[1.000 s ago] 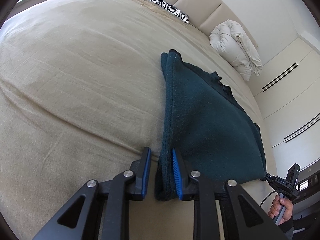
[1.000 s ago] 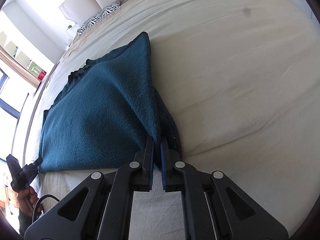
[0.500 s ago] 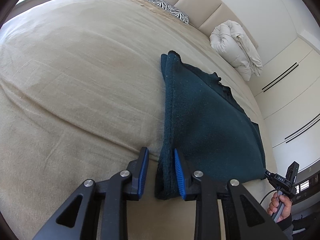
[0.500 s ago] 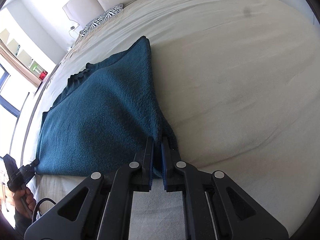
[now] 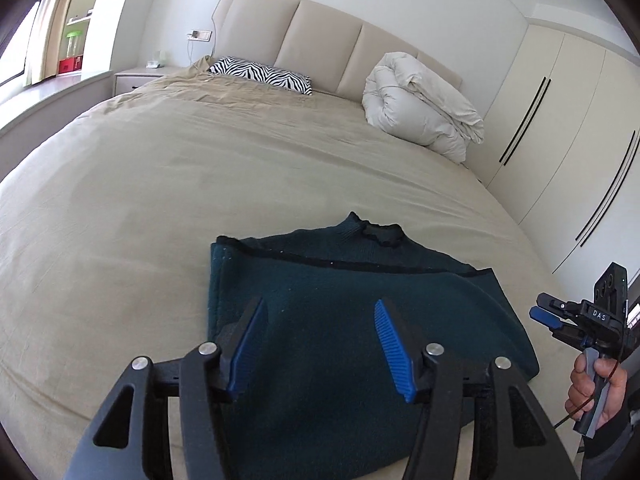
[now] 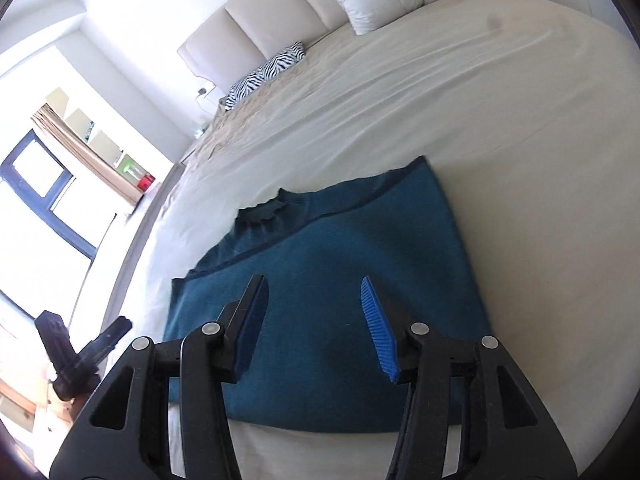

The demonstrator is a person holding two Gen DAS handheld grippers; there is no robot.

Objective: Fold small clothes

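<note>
Sweater [image 5: 360,320]: dark teal knit, lying flat on the bed [image 5: 160,200] near its foot edge, folded over on itself so a dark seam line runs across it; the collar [image 5: 380,234] points toward the headboard [image 5: 320,36].
Left gripper [image 5: 316,344]: above the sweater's near part, jaws apart with nothing between the blue pads; they have just been opening.
Right gripper [image 6: 314,330]: also over the sweater, jaws spread and empty, clear of the knit; just been opening too.
Hand [image 5: 596,388]: seen in the left view at the right edge, wrapped round the right gripper's handle.
Pillow [image 5: 260,74]: zebra print, by the headboard.
Duvet [image 5: 420,108]: white, rolled up, at the bed's far right corner.
Wardrobe [image 5: 560,140]: cream doors, right of the bed.
</note>
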